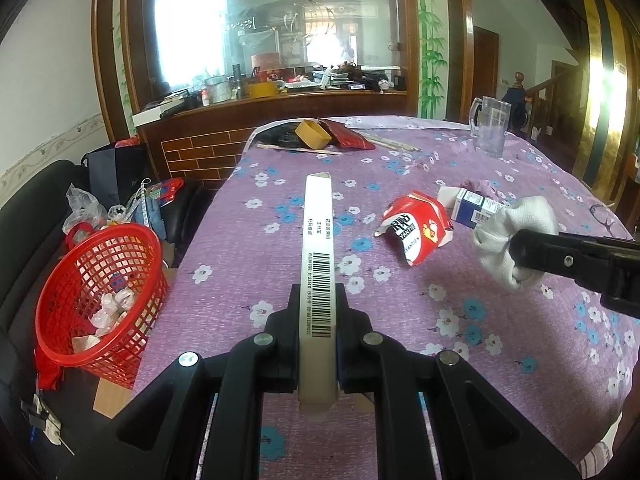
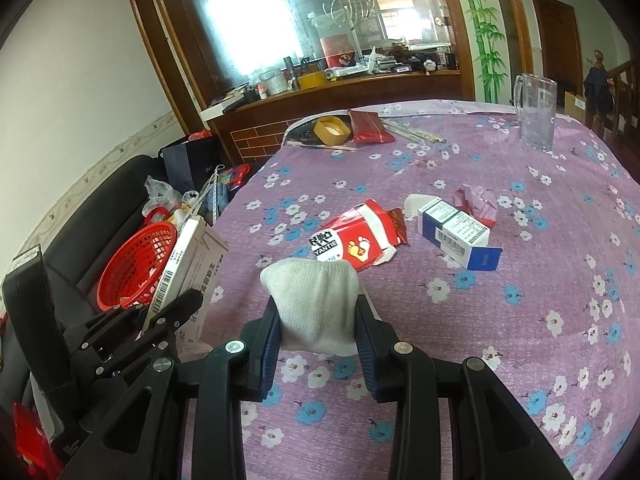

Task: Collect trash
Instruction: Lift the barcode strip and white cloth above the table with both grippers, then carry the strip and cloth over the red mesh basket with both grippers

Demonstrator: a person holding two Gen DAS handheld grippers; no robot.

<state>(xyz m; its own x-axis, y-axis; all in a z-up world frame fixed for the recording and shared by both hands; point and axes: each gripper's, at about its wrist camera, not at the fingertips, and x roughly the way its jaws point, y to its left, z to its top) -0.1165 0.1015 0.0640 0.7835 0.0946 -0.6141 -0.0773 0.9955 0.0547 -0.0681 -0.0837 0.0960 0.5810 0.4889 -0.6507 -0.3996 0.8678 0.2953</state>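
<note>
On my far left the red basket (image 1: 100, 292) sits off the edge of the bench (image 1: 400, 380), on a dark seat, with a few crumpled white scraps (image 1: 114, 308) in its bottom. It is tilted toward me in the left wrist view.

My left gripper (image 1: 318, 304) is pinching a flat white carton (image 1: 318, 256) edge-on, barcode facing up, the carton sticking out ahead of the jaws over the flowered purple cloth. In the right wrist view that same carton hangs just beside the basket, at the bench's left edge.

Next along the bench lies a torn red packet (image 1: 416, 232) with a footprint mark, flat on the cloth. Just beside it, to its right, a blue and white box (image 2: 456, 232) lies on its side with an end flap open, and a crumpled pink paper (image 2: 478, 202) rests behind the box.

My right gripper (image 2: 318, 320) is pinching a white cloth wad (image 2: 314, 304), which bulges out above the pads. It hangs near the red packet, apart from it.

At the far end of the bench I see a yellow tub (image 1: 312, 134), a dark red pouch (image 1: 346, 134) touching it, and well to the right a clear mug (image 1: 490, 126) standing upright.
</note>
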